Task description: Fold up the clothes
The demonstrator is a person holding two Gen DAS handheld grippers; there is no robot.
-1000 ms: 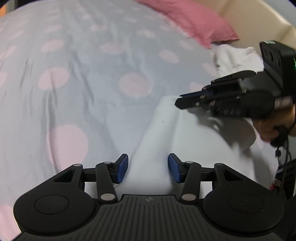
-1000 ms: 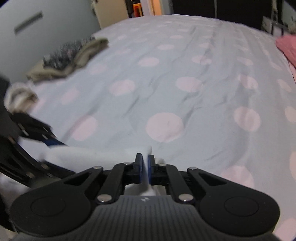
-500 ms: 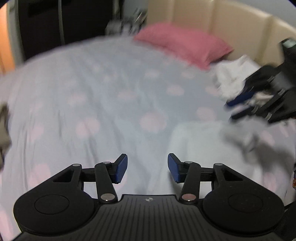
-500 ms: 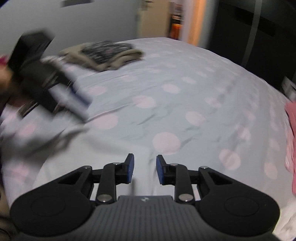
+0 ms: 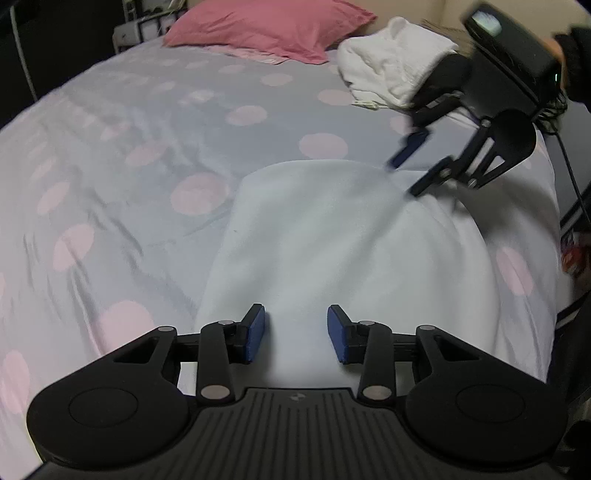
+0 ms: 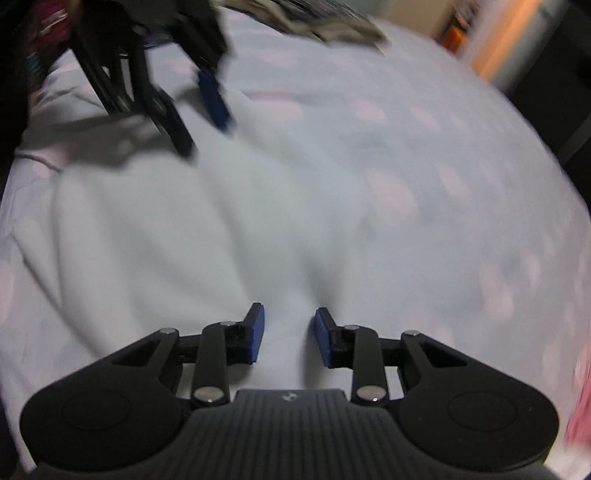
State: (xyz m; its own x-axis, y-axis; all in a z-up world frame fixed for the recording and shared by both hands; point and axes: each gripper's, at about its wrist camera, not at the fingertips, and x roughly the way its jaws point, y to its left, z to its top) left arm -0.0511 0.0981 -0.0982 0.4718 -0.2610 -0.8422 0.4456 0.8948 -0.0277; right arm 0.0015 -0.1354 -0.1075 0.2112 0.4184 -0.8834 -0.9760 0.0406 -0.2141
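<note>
Both tools agape — above pale garment (image 5: 325, 236)

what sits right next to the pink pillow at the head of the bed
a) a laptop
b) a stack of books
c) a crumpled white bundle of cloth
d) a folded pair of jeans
c: in the left wrist view a crumpled white bundle of cloth lies just beside the pink pillow on the dotted bedspread.

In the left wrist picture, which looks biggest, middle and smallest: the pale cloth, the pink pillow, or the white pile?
As they look in that view:
1. Pale cloth, nearest the camera, which helps it look large.
2. Pink pillow, farther away.
3. White pile, also far.
</note>
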